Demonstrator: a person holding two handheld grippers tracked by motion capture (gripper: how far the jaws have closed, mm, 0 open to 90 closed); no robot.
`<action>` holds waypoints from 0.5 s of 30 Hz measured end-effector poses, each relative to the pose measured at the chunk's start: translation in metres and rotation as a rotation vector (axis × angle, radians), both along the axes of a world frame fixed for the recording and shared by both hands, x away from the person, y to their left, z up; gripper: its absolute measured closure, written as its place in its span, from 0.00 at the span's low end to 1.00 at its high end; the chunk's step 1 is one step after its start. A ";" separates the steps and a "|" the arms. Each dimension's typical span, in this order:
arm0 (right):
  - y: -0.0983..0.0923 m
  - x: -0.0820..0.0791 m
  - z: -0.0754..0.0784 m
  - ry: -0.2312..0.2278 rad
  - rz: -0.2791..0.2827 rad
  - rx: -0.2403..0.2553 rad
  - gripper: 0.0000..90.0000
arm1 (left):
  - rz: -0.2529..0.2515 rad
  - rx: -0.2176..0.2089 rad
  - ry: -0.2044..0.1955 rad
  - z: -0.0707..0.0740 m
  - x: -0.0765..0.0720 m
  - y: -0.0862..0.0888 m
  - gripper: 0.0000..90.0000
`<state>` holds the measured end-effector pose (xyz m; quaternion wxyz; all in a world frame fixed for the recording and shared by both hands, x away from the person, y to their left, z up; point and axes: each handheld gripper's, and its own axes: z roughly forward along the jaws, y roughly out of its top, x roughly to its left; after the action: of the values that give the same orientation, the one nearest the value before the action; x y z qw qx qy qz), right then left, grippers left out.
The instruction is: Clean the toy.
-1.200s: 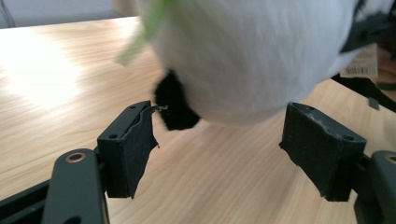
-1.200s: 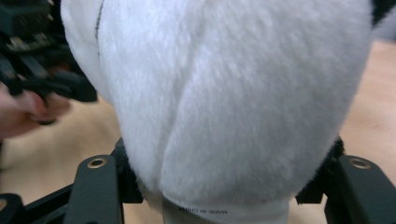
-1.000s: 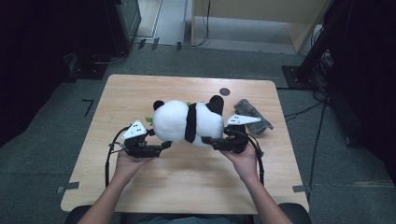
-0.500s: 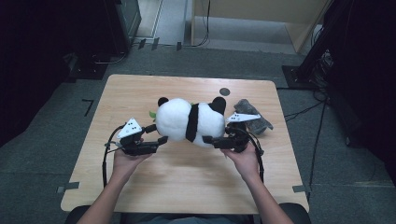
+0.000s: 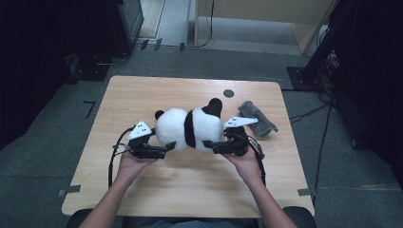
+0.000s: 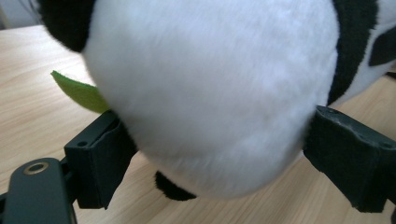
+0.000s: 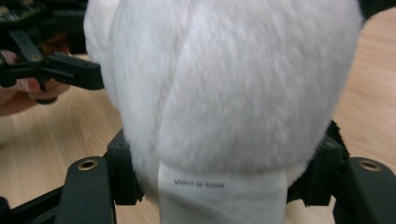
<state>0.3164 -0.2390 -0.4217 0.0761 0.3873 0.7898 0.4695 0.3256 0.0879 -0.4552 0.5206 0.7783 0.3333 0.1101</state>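
From the high view, a black-and-white plush panda (image 5: 190, 129) lies on its side in the middle of the pale wooden table (image 5: 142, 95), which serves as the landmark here. The left gripper (image 5: 164, 151) sits at the panda's round white end, on the person's side of it, and the right gripper (image 5: 212, 145) sits at the panda's other end, below the black ear. A grey fuzzy cloth roll (image 5: 258, 118) lies on the table just beyond the right gripper, apart from the panda. A small dark round mark (image 5: 228, 93) shows on the table near its far edge.

In the left gripper view, the panda's white fur (image 6: 210, 93) bulges between the two black jaws. The jaws have just been opening; they stand wide, one on either side of the plush. The left one touches the fur, and the right one sits at its edge without clearly pressing in. A green felt leaf (image 6: 79, 91) pokes out beside the panda, above the table.

In the right gripper view, the panda's white body (image 7: 233, 84) and its sewn white label (image 7: 219, 193) fill the space between the jaws, which press into the fur on both sides, clamped on the plush. The left gripper (image 7: 70, 72) shows farther off, over the table at the panda's far side.
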 end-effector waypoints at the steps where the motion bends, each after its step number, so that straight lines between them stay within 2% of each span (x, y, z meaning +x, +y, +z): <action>1: -0.003 0.000 0.003 -0.009 0.013 0.010 0.37 | -0.007 -0.008 -0.006 0.000 0.000 0.001 0.12; 2: -0.004 0.000 0.003 -0.010 0.018 0.022 0.37 | -0.005 -0.007 -0.045 0.001 -0.004 -0.001 0.12; 4: -0.004 0.000 0.003 0.000 0.025 0.045 0.38 | 0.021 0.014 -0.086 0.005 -0.009 -0.005 0.18; 6: -0.004 0.001 0.002 0.016 0.019 0.065 0.37 | 0.034 0.002 -0.099 0.009 -0.011 -0.004 0.35; 7: -0.005 0.001 0.002 0.015 0.015 0.064 0.36 | 0.034 -0.006 -0.089 0.012 -0.012 -0.004 0.45; 9: -0.006 0.002 0.001 -0.007 0.017 0.049 0.30 | 0.032 -0.012 -0.078 0.014 -0.012 -0.003 0.56; 10: -0.006 0.002 0.001 -0.007 0.017 0.049 0.30 | 0.032 -0.013 -0.070 0.016 -0.011 -0.003 0.56; 11: -0.007 0.003 -0.001 -0.032 0.025 0.034 0.22 | 0.024 -0.064 -0.026 0.019 -0.008 0.003 0.62; 12: -0.007 0.003 -0.001 -0.032 0.025 0.034 0.22 | 0.024 -0.064 -0.026 0.019 -0.008 0.003 0.65; 14: -0.011 0.004 -0.004 -0.047 0.036 0.085 0.21 | 0.026 -0.115 0.030 0.021 -0.004 0.010 0.67; 15: -0.011 0.004 -0.004 -0.047 0.036 0.085 0.21 | 0.023 -0.127 0.043 0.021 -0.002 0.014 0.67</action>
<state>0.3200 -0.2497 -0.4261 0.0697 0.3650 0.7738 0.5130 0.3233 0.1015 -0.4346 0.5602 0.7420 0.3598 0.0781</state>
